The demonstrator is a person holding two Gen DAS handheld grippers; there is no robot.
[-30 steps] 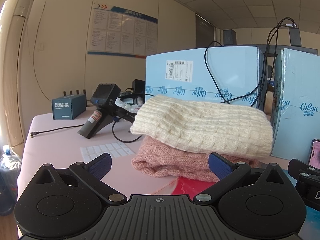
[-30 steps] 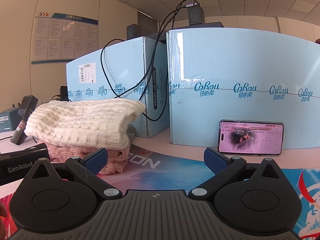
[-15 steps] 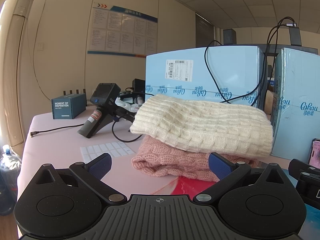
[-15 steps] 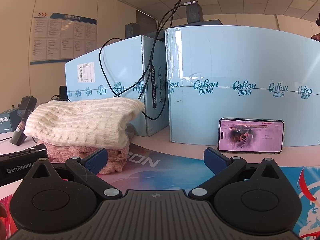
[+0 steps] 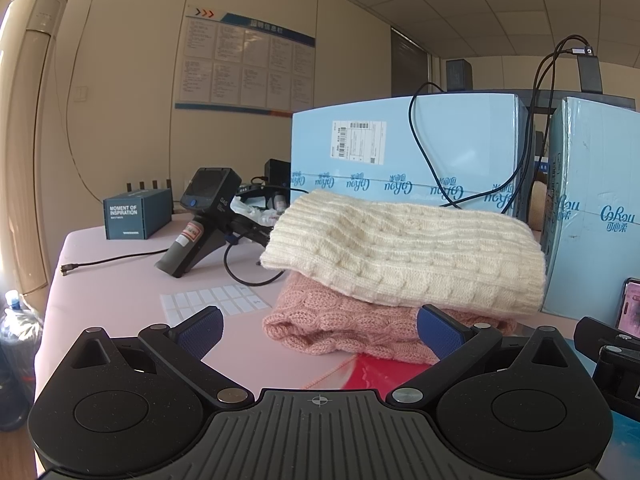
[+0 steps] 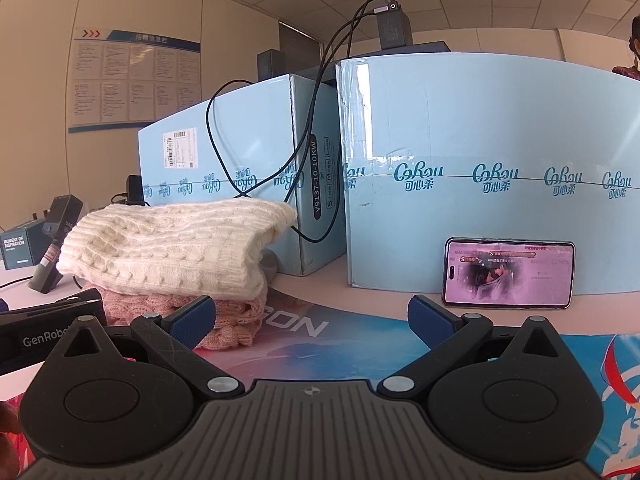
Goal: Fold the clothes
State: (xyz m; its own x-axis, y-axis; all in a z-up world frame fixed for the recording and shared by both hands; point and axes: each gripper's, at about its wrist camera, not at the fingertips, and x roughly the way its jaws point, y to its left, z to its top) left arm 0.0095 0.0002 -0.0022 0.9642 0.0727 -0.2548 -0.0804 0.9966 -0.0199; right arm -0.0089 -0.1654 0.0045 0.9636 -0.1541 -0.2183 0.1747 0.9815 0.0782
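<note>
Cream cable-knit sweater (image 5: 404, 256) seen folded atop folded pink knit sweater (image 5: 344, 324) on table (image 5: 120, 280), before blue cartons (image 6: 480, 168) | left gripper (image 5: 318, 330): jaws spread wide, nothing held | right gripper (image 6: 310, 318): jaws likewise apart (phone (image 6: 508, 273) propped against carton)
</note>
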